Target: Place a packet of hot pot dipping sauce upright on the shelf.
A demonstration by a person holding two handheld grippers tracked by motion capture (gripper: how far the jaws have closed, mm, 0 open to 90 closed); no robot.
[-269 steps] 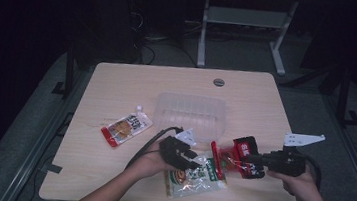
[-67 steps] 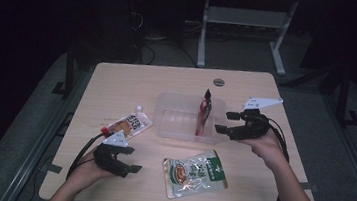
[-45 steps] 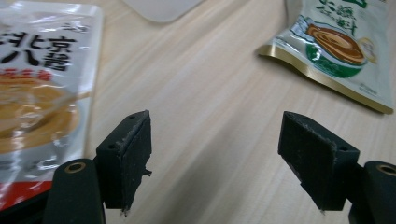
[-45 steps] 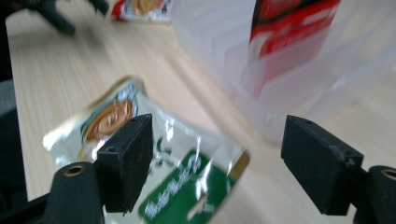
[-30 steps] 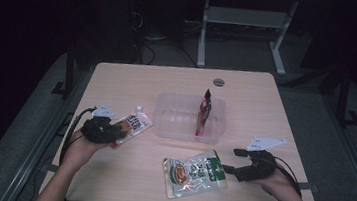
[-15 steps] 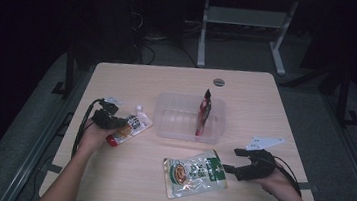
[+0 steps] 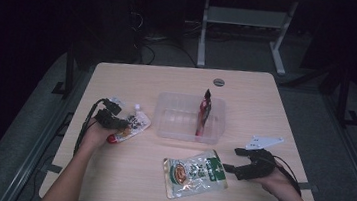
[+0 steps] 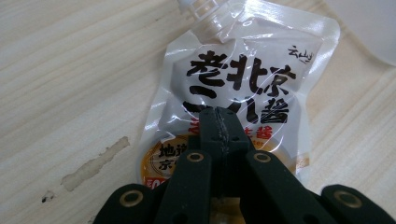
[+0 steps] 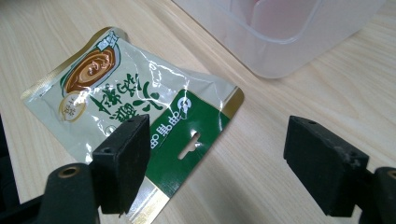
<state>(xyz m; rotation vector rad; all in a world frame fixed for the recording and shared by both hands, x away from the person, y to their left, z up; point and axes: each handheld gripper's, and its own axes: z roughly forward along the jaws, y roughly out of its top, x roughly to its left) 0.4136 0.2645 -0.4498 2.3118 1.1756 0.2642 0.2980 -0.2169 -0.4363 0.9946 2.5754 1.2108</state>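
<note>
The work in hand looks like gathering the snack packets into the clear plastic tub (image 7: 171, 125) at the middle of the bench (image 7: 247, 92), where a red packet (image 7: 204, 112) already stands on edge against the tub's right part. The move that comes next turns on the spouted sauce pouch (image 7: 131, 125), which lies flat on the bench just left of the tub, its long axis slanting with the white spout toward the tub's near left corner and its bottom end toward the person's left hand (image 7: 93, 137). The left tool (image 8: 219, 128) is the nearer one by far: it sits right over the lower half of the pouch, and in the left gripper view its two black jaws stand pressed together over the orange printing, fully closed. Whether they have a pinch of the film between them or merely rest on top I cannot tell from that view, though a grip on the bottom edge seems likely. From there the pouch would have to travel a short way to the right and over the tub's wall. The right tool (image 9: 219, 158) is well apart from the pouch, at the right of the bench, jaws spread wide and empty, aimed at the green packet (image 9: 135, 112), whose green hang-hole end points toward it, just short of the pads.
</note>
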